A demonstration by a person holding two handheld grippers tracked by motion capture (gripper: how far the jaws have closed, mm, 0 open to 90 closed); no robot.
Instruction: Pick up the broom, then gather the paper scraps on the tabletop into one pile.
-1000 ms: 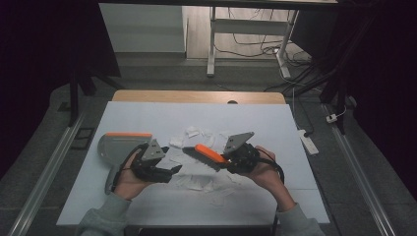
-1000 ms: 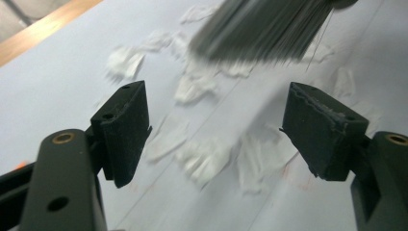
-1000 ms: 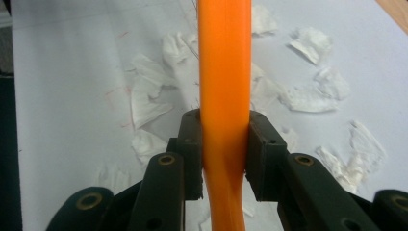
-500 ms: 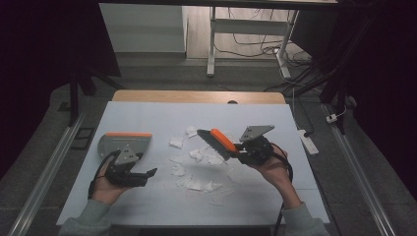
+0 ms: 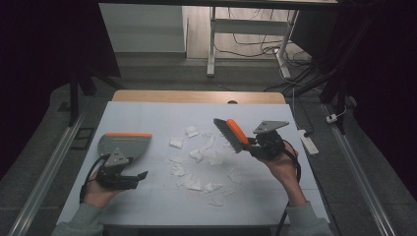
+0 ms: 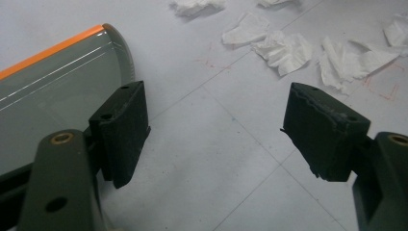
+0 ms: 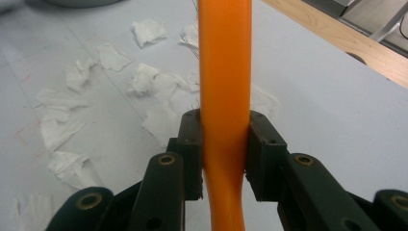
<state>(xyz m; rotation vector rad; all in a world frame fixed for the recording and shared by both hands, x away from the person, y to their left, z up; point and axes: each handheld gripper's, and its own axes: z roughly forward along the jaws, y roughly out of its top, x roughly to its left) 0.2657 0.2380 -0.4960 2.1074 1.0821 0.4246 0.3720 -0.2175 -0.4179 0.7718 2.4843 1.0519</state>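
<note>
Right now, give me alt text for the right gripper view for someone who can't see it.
The right claw is clamped on the orange handle of a brush, which runs straight up the picture. Torn white tissue scraps lie scattered on the pale tabletop to its left, and a wooden table edge crosses the upper right corner.

Table [image 5: 147, 113]: white top, bare wood strip along the far edge, faint red marks near the scraps. Paper scraps [image 5: 196, 155] white, mid-table. Dustpan [image 5: 123, 145] left of the scraps: grey with an orange rim strip. Brush [image 5: 231, 133] right of the scraps: orange handle, dark bristles. Left gripper [image 6: 211, 130] and right gripper [image 7: 223, 154] are both black, brass-coloured rivets. Floor grey.
</note>
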